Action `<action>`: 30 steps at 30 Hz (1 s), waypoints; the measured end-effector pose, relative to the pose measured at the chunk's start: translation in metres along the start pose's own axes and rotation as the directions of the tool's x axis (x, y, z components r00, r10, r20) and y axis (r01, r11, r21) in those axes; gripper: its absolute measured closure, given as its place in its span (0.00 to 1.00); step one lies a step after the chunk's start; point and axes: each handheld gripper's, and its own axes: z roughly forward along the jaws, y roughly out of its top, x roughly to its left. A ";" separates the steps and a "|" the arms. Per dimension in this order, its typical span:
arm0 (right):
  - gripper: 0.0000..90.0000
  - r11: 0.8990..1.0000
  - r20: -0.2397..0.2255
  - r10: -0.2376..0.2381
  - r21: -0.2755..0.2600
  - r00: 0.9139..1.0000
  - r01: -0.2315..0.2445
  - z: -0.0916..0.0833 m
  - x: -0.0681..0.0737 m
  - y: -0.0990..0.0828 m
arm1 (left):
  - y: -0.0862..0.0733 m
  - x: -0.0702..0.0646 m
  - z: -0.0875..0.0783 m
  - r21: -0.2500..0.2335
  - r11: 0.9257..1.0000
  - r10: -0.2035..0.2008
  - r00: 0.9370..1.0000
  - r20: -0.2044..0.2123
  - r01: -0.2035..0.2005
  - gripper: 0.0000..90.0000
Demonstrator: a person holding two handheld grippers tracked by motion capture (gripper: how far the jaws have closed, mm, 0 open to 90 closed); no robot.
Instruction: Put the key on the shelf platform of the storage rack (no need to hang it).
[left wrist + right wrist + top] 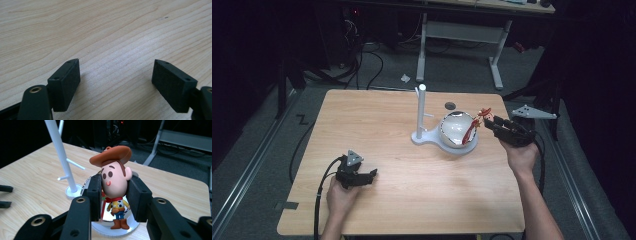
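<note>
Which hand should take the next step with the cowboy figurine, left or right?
Right, most likely. The right claw is already shut on the cowboy figurine, right beside the white stand and its round mirror. The left claw is open, holding nothing, down at the near side of the wooden table.

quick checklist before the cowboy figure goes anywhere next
1. Grip: right gripper jaws clamp the cowboy figure by its head: ok.
2. Figure upright, boots hanging free: ok.
3. Left gripper open with nothing between its jaws, resting low on the table, apart from the work: ok.
4. White stand upright, pegs free: ok.
5. Red cord trails at the bowl; whether it snags: cannot tell.
</note>
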 end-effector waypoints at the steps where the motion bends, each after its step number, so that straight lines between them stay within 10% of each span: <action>1: 0.74 1.000 0.004 0.006 0.005 1.000 -0.006 0.004 -0.001 0.000 | 0.000 0.000 0.000 0.000 1.000 0.000 1.000 0.000 0.000 0.26; 30: 0.74 0.999 -0.011 0.020 0.034 1.000 -0.019 0.036 0.000 0.003 | 0.000 0.000 0.000 -0.001 1.000 0.001 1.000 -0.001 -0.001 0.26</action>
